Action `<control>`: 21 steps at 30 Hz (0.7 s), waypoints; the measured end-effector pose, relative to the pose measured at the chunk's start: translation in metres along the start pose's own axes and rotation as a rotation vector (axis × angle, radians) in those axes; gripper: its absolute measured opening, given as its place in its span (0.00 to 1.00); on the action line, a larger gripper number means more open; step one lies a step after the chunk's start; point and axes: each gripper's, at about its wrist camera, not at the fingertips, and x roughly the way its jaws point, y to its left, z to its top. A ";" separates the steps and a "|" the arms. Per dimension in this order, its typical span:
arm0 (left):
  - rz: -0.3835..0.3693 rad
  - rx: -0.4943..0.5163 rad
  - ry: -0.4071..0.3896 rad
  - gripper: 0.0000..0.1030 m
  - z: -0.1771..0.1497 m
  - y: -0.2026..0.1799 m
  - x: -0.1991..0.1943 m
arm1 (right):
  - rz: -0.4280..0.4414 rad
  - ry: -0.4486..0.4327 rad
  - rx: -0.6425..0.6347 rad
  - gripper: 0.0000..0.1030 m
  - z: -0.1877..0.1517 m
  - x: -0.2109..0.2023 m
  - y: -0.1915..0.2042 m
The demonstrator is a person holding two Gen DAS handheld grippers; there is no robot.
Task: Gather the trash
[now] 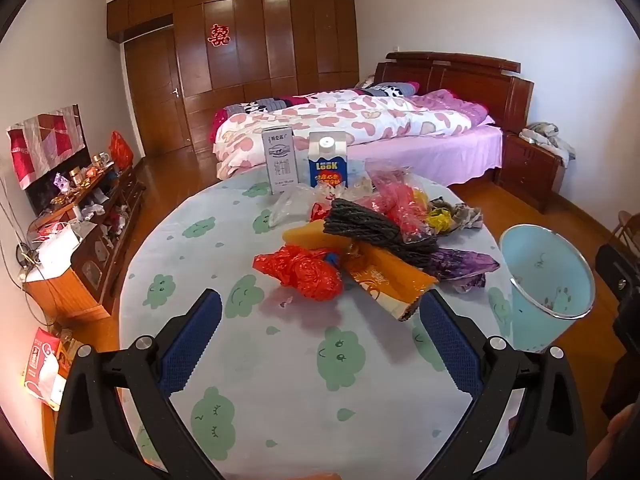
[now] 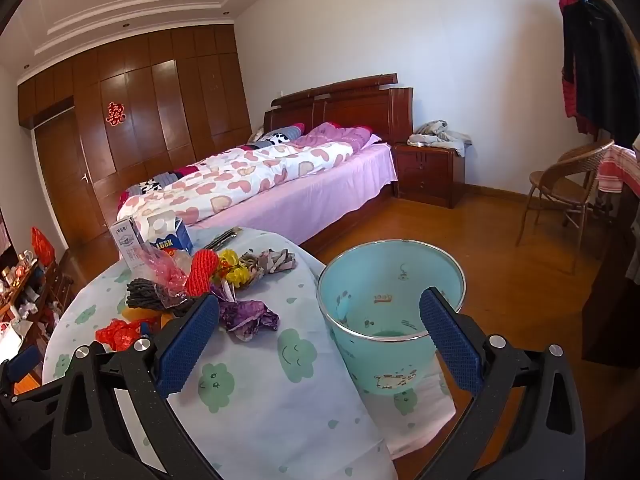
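Trash pile (image 1: 360, 240) on table ahead of jaws | both jaws wide, empty | bin (image 2: 392, 312) right

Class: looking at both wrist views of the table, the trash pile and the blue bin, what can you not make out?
- Blue bin foot: right view, the tablecloth hides it.
- Bin's floor: left view, its wall hides it.
- Orange wrapper print: left view, too small.
- Pile's lower layers: both views, upper wrappers cover them.
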 end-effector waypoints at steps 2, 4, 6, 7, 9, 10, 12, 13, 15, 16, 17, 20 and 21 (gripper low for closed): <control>-0.005 -0.003 -0.005 0.94 0.000 0.000 -0.001 | -0.001 0.004 -0.002 0.96 0.000 0.000 0.000; -0.007 -0.002 -0.007 0.94 0.001 -0.003 0.000 | -0.001 0.004 -0.001 0.96 0.000 0.001 0.001; -0.024 0.006 -0.004 0.94 0.003 -0.010 -0.002 | 0.000 0.007 0.001 0.96 0.000 0.001 0.000; -0.025 0.002 -0.002 0.94 0.004 -0.011 -0.002 | 0.001 0.007 0.002 0.96 0.000 0.001 -0.001; -0.030 -0.013 -0.011 0.94 0.001 -0.005 -0.006 | -0.003 0.004 -0.002 0.96 0.000 0.001 0.000; -0.028 -0.018 -0.005 0.94 0.002 -0.002 -0.004 | -0.004 0.002 0.000 0.96 -0.001 0.001 -0.002; -0.027 -0.024 -0.004 0.94 -0.001 0.003 -0.001 | -0.005 0.002 0.002 0.96 -0.002 0.003 -0.008; -0.025 -0.026 -0.003 0.94 -0.001 0.004 -0.001 | -0.007 0.003 0.002 0.96 -0.003 0.004 -0.008; -0.022 -0.024 -0.002 0.94 -0.001 0.004 -0.001 | -0.013 0.009 -0.003 0.95 -0.003 0.006 -0.005; -0.021 -0.022 -0.001 0.94 -0.001 0.004 -0.001 | -0.014 0.014 -0.004 0.96 -0.003 0.007 -0.007; -0.021 -0.019 -0.001 0.94 -0.001 0.004 -0.001 | -0.018 0.018 -0.009 0.96 -0.004 0.009 -0.004; -0.020 -0.012 -0.002 0.94 -0.001 0.003 0.000 | -0.024 0.021 -0.016 0.96 -0.001 0.006 -0.001; -0.020 -0.012 -0.002 0.94 -0.001 0.003 0.000 | -0.024 0.022 -0.017 0.96 -0.001 0.006 -0.001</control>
